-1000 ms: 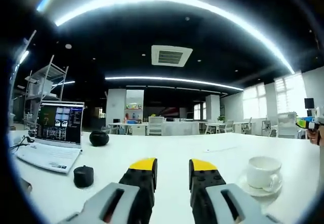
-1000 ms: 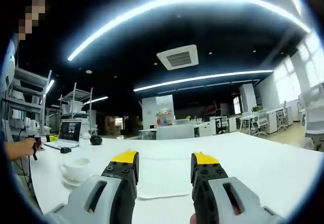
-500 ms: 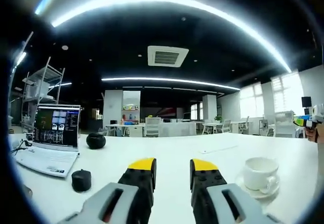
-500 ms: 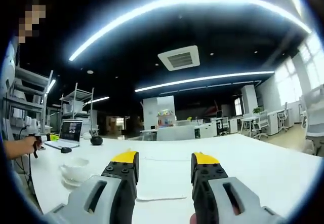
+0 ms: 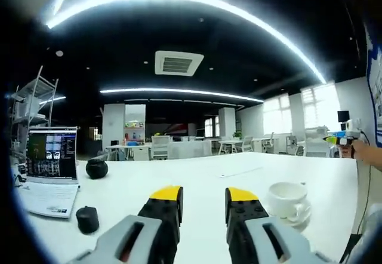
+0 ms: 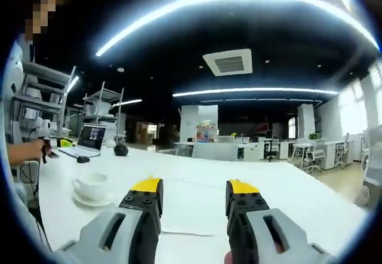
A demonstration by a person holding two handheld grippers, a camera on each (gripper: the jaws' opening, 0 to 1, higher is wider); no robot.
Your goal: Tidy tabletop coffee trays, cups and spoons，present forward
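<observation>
Left gripper view gives me the white table [image 5: 197, 180] running wide and far, the biggest thing here; the laptop [image 5: 51, 165] sits off to its left edge, then the cup [image 5: 286, 193] on its saucer [image 5: 292, 216], then a small black cap-like object [image 5: 88, 219] and a dark rounded lump [image 5: 96, 168] further back. My left gripper [image 5: 203, 195] stands with its jaws parted a moderate gap and nothing between them — the cup lies just to the right of the right-hand jaw, near, slightly ahead. In the right gripper view the cup [image 6: 91, 186] and saucer [image 6: 95, 201] sit well off to the left of my right gripper [image 6: 194, 189], whose jaws are equally parted and empty; a flat white tray [image 6: 185, 231] seems to lie just ahead of and between them, its edge faint against the table. I judge the left gripper nearer the cup; the handle's direction I cannot make out, and no spoon is plain to me.
</observation>
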